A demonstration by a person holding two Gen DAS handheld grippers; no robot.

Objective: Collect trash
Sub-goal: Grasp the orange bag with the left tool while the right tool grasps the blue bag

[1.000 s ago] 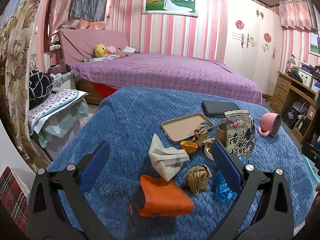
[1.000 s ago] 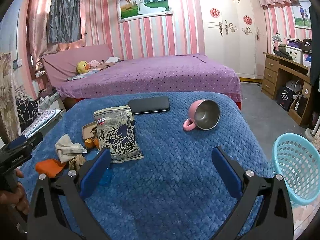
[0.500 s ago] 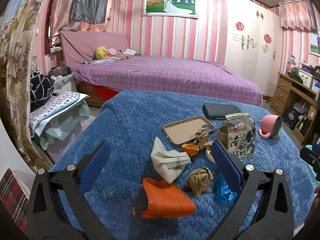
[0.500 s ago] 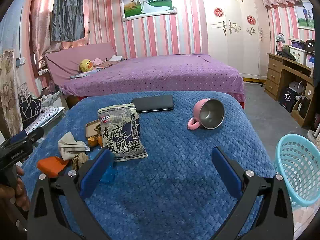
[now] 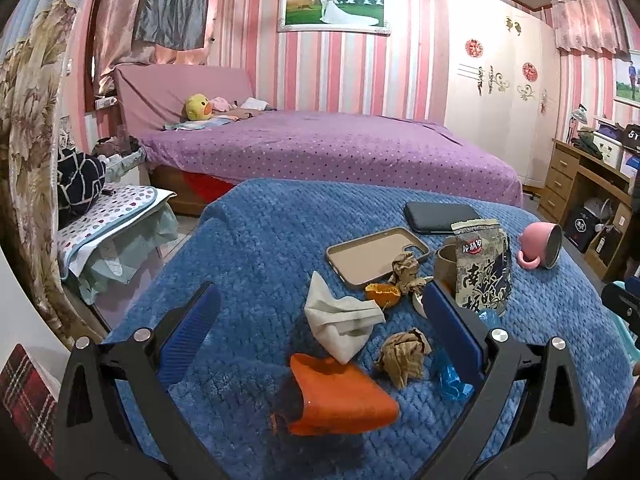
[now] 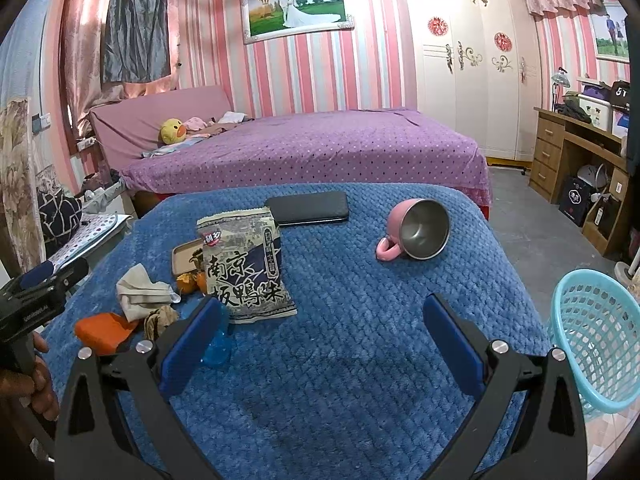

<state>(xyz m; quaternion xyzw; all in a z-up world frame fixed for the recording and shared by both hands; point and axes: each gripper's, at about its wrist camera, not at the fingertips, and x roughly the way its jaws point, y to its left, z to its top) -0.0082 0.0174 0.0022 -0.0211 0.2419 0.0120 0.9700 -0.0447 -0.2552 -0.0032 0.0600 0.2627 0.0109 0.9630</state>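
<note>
grey snack bag (image 6: pixel 245 268) reads 南京板鸭味; left claw (image 5: pixel 320 332) and right claw (image 6: pixel 320 332) both spread, empty.

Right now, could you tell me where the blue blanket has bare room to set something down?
Bare blanket lies between the snack bag and the pink mug, running toward the right gripper. The far left stretch beyond the phone case is free too. It is crowded around the tissue, paper balls and orange wrapper.

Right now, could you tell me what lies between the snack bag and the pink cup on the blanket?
Nothing: the right wrist view shows only bare blue blanket between the snack bag and the pink cup.
</note>
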